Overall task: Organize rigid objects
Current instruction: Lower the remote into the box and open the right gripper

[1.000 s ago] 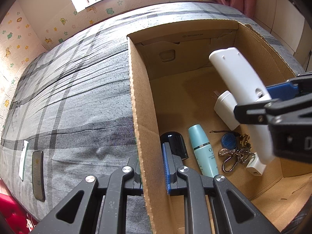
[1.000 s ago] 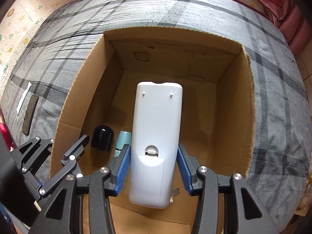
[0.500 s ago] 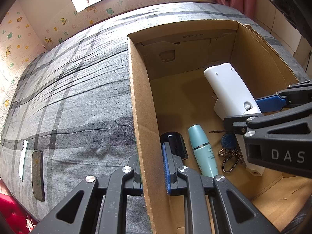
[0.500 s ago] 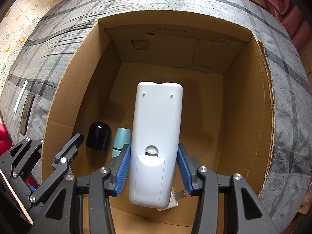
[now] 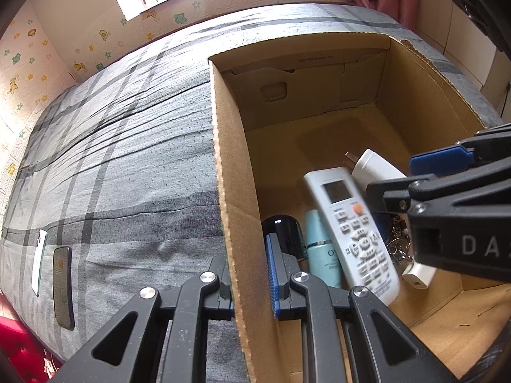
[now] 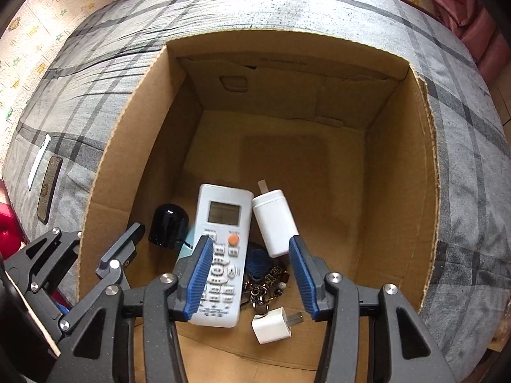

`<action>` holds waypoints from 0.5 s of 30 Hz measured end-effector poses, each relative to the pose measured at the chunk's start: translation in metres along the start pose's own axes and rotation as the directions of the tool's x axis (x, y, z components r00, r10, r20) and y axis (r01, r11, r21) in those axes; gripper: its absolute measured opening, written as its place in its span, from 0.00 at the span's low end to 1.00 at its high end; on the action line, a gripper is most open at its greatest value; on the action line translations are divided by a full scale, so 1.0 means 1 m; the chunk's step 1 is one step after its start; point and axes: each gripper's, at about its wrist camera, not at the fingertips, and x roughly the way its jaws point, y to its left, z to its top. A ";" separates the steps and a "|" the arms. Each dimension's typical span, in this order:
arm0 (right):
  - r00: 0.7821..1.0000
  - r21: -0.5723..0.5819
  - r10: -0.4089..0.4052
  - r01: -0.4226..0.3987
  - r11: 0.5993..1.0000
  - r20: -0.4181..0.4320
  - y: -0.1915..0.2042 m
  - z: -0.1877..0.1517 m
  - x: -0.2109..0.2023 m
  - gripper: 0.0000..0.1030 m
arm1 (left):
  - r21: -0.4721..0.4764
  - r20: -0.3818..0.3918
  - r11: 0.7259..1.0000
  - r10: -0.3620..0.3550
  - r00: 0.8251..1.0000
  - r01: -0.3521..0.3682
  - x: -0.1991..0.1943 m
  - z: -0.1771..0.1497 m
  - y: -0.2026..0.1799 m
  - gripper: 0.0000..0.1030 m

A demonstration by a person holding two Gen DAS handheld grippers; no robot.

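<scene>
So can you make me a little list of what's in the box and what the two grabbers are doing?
box: cardboard box on a grey plaid bed
inside: white remote, buttons up; black cap; teal bottle; keys; two white chargers
left gripper: shut on the box's side wall
right gripper: jaws opening above the remote, not pressing it

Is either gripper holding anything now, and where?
Left gripper clamps the cardboard box at its near side wall. Right gripper is opening, remote released.

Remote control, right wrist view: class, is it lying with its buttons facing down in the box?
No, the remote control lies in the cardboard box with its screen and buttons facing up.
</scene>
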 end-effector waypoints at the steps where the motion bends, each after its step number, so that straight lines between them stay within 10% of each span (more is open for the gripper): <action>1: 1.000 0.003 -0.002 0.002 1.000 0.004 -0.001 0.000 -0.002 0.52 | 0.000 0.000 1.000 -0.001 1.000 0.001 0.000 0.000 0.000 0.16; 15: 0.992 0.011 -0.072 0.071 0.997 0.102 -0.007 -0.004 -0.048 0.56 | -0.003 -0.001 1.000 -0.005 1.000 0.005 0.001 0.000 0.003 0.16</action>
